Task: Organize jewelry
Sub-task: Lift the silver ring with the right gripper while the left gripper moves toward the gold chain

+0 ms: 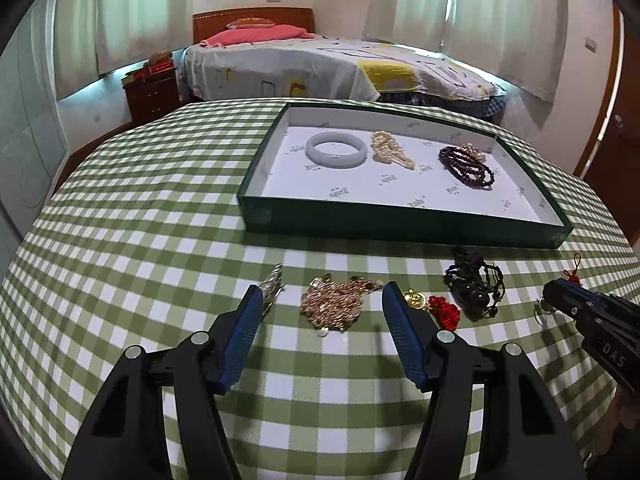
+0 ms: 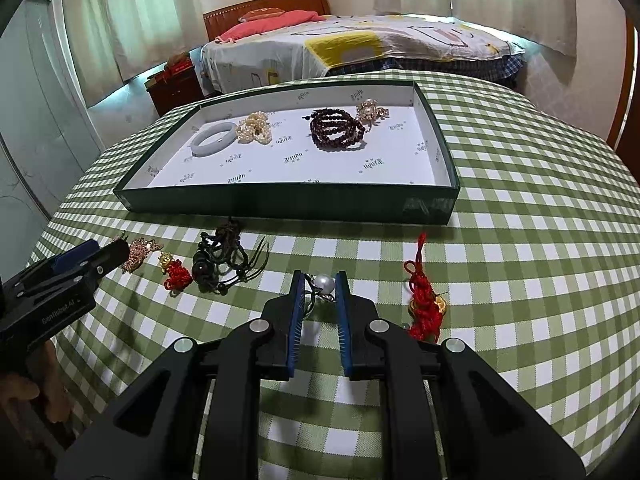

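Jewelry sorting on the checked cloth
Left gripper (image 1: 324, 294) spread around gold chain (image 1: 334, 306); right gripper (image 2: 319, 280) pinching pearl piece (image 2: 323, 283).

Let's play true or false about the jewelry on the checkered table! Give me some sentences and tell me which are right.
1. The white bangle lies inside the green tray. True.
2. The right gripper is closed around a pearl piece. True.
3. The tray is empty. False: it also holds a cream pearl strand and dark red beads.
4. The left gripper is squeezing the gold chain pile. False: its jaws stand apart either side of it.
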Demonstrator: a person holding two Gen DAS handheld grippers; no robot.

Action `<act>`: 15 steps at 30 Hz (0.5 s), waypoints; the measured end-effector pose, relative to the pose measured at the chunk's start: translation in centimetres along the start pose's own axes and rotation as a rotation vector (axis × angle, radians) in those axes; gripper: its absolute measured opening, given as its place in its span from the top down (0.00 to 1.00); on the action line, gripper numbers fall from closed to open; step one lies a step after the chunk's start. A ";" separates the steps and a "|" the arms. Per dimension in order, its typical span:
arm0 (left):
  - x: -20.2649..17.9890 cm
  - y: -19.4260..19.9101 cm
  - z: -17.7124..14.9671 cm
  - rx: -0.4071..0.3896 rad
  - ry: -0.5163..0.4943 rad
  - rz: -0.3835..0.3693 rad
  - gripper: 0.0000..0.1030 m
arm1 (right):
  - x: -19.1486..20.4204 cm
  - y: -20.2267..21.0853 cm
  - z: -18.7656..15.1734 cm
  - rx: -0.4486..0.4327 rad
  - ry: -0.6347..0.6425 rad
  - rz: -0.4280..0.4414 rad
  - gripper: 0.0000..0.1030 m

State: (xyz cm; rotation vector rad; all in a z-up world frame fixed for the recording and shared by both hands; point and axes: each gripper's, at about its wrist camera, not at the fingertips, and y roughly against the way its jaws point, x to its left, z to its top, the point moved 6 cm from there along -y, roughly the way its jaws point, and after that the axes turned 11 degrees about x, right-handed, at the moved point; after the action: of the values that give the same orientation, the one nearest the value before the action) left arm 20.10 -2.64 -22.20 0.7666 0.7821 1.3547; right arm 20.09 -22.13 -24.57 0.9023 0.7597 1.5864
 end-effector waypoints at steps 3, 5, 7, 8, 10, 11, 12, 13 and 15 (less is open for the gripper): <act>0.0 -0.9 -0.2 0.031 -0.004 -0.006 0.47 | 0.0 -0.1 0.0 0.001 -0.003 0.006 0.85; -0.1 -1.3 -0.2 0.049 -0.003 -0.010 0.49 | -0.1 -0.2 -0.1 0.003 -0.006 0.010 0.85; -0.1 -1.7 -0.3 0.062 -0.004 -0.012 0.49 | -0.2 -0.4 -0.1 0.007 -0.010 0.013 0.85; -0.1 -1.7 -0.3 0.060 -0.010 -0.007 0.49 | -0.2 -0.4 -0.1 0.008 -0.013 0.015 0.85; -0.4 -1.8 -0.2 0.062 -0.033 0.005 0.49 | -0.4 -0.6 -0.2 0.011 -0.017 0.016 0.85; -0.4 -1.8 -0.2 0.061 -0.039 0.006 0.49 | -0.4 -0.6 -0.2 0.013 -0.018 0.016 0.85; -0.4 -1.8 -0.2 0.060 -0.040 0.006 0.50 | -0.4 -0.7 -0.3 0.014 -0.019 0.017 0.85; -0.4 -1.7 -0.2 0.058 -0.040 0.011 0.57 | -0.4 -0.7 -0.3 0.016 -0.019 0.017 0.85; -0.3 -1.6 -0.3 0.052 -0.050 0.022 0.66 | -0.3 -0.8 -0.3 0.016 -0.018 0.018 0.85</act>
State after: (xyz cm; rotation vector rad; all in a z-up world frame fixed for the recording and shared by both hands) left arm 20.70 -2.99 -23.73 0.8489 0.7738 1.3336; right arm 20.27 -22.30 -25.48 0.9366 0.7543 1.5876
